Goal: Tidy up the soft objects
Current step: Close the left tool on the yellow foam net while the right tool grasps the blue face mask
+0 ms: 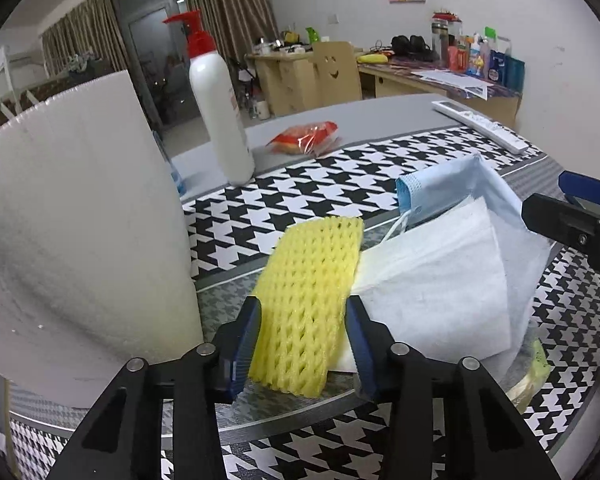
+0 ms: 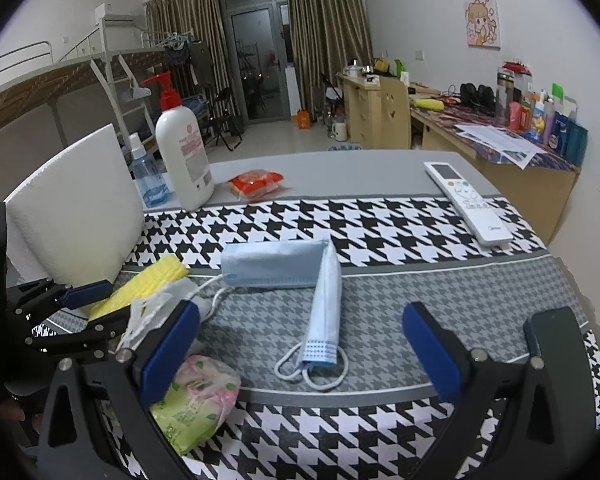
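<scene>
Two hand-held grippers work over the houndstooth-patterned tabletop (image 2: 380,220). Largest, a white foam board (image 1: 72,216) fills the left of the left wrist view. At centre right there, a white non-woven mask (image 1: 440,280) lies against a folded light-blue face mask (image 2: 292,264). The left hand-held gripper (image 1: 304,332), bottom centre, has its blue pads pressed on both sides of a yellow foam net sleeve (image 1: 312,280). The right hand-held gripper (image 2: 300,356) stands wide open with the blue mask's looped end between its fingers, untouched.
</scene>
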`<act>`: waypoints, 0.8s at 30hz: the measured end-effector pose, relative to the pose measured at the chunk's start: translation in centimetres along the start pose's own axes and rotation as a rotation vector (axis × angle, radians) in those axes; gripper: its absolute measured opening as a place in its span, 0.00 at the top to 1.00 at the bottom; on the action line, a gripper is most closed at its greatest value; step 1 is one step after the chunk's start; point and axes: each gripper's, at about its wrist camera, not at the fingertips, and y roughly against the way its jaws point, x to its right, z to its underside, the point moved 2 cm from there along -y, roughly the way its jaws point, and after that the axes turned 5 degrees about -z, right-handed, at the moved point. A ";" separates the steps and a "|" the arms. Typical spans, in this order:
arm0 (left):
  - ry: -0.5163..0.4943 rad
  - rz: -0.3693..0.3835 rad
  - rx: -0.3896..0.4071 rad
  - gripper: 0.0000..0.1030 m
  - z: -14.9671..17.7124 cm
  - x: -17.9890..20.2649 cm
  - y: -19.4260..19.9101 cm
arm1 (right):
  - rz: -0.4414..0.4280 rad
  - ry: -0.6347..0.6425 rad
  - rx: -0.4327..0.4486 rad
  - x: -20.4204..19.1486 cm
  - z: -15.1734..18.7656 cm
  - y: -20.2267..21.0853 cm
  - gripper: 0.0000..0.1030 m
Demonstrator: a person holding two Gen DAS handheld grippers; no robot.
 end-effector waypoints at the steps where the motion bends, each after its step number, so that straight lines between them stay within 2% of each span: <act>1: -0.002 0.003 -0.003 0.63 0.1 0.0 -0.1 | 0.001 0.001 -0.007 0.0 0.0 -0.1 0.00; 6: 0.004 0.015 -0.033 0.77 0.4 -0.3 -0.7 | 0.006 0.009 -0.034 -0.2 0.0 -0.8 0.02; 10: 0.010 0.028 -0.046 0.81 0.6 -0.4 -1.1 | -0.002 0.006 -0.060 -0.1 0.0 -1.3 0.06; 13: 0.018 0.034 -0.046 0.86 0.6 -0.7 -1.2 | -0.005 -0.003 -0.080 0.1 0.1 -1.8 0.12; 15: 0.023 0.039 -0.045 0.89 0.6 -0.9 -1.2 | -0.005 -0.012 -0.093 0.3 0.2 -2.0 0.21; 22: 0.044 0.072 -0.021 0.90 0.5 -1.2 -0.6 | 0.025 -0.044 -0.145 1.2 0.5 -3.1 0.49; 24: 0.048 0.073 -0.008 0.90 0.4 -1.4 -0.2 | 0.029 -0.052 -0.154 1.4 0.6 -3.2 0.61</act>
